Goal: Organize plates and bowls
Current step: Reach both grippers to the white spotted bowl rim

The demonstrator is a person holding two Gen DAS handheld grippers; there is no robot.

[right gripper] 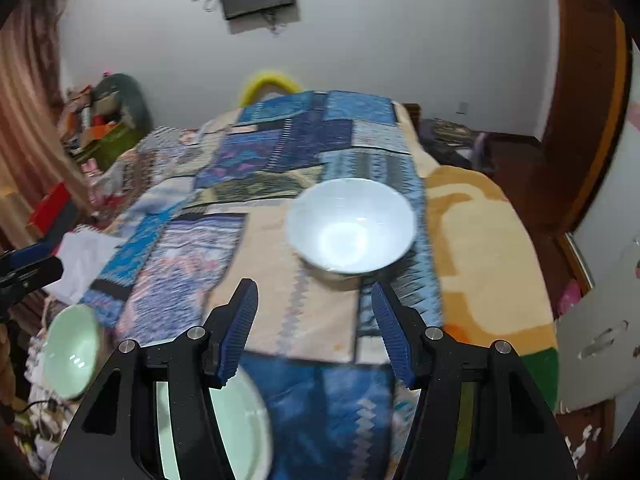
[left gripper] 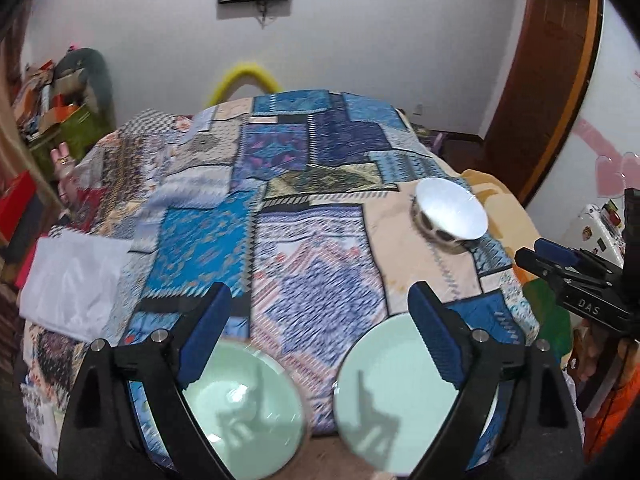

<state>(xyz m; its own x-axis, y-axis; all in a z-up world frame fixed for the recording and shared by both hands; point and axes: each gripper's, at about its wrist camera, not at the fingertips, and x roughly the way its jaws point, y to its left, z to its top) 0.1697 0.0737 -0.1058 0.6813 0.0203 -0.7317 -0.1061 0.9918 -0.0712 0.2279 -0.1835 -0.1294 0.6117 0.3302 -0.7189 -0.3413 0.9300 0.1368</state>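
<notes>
I have the white bowl dead ahead of my right gripper, just beyond the fingertips and a little to their right, sitting upright on the quilt that covers the bed; nothing is between those fingers, which stand partly apart and look too narrow for the bowl's full width, so I judge a rim grip is what this approach calls for. From the left wrist view the same bowl lies far off to the upper right, so the right hand is clearly the nearer one. A round bowl has no long axis to line up with; only the rim matters. My left gripper is spread wide and empty, its fingers hanging over the two pale green dishes at the near edge of the bed: the left dish and the right dish, side by side and not touching. In the right wrist view the left one reads as a green bowl and the right one as a flat plate. Count: one white bowl, two green pieces, two grippers.
</notes>
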